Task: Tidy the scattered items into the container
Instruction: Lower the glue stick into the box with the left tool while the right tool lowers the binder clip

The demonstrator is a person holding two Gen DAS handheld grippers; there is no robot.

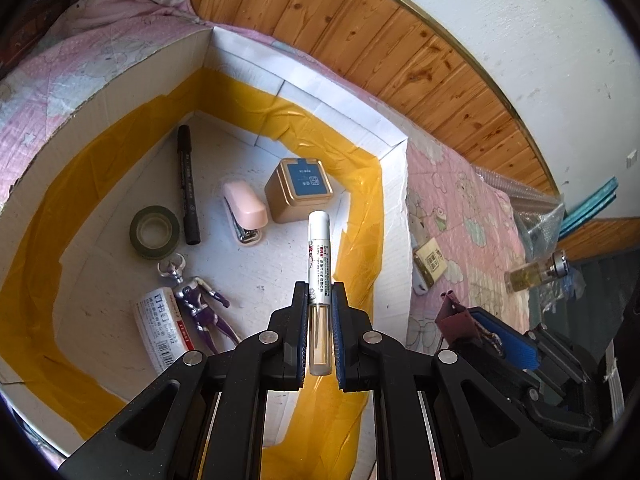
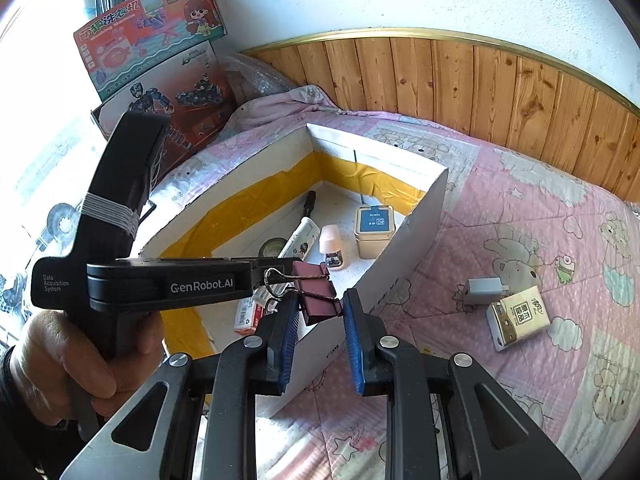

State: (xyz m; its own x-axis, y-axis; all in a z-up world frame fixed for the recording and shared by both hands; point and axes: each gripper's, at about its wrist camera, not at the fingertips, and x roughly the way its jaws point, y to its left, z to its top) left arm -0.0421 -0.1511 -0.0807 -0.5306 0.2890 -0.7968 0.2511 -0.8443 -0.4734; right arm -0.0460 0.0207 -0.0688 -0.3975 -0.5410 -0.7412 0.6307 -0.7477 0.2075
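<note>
My left gripper (image 1: pixel 320 292) is shut on a slim clear tube with a white cap and label (image 1: pixel 319 248), held above the open white cardboard box (image 1: pixel 396 208) lined with yellow tape. Inside the box lie a black marker (image 1: pixel 188 188), a green tape roll (image 1: pixel 155 232), a pink stapler (image 1: pixel 246 210), a gold tin (image 1: pixel 300 190), a purple figure (image 1: pixel 200 304) and a staple packet (image 1: pixel 162 326). My right gripper (image 2: pixel 320 300) is shut on a dark red binder clip (image 2: pixel 316 292) near the box's near wall (image 2: pixel 412 248), just beside the left gripper (image 2: pixel 296 265).
On the pink quilt right of the box lie a tissue pack (image 2: pixel 520 316) and a grey plug (image 2: pixel 484 290). A small glass bottle (image 1: pixel 536 274) rests further right. Toy cartons (image 2: pixel 152 28) lean at the back left, and a wood-panelled wall (image 2: pixel 480 80) runs behind the bed.
</note>
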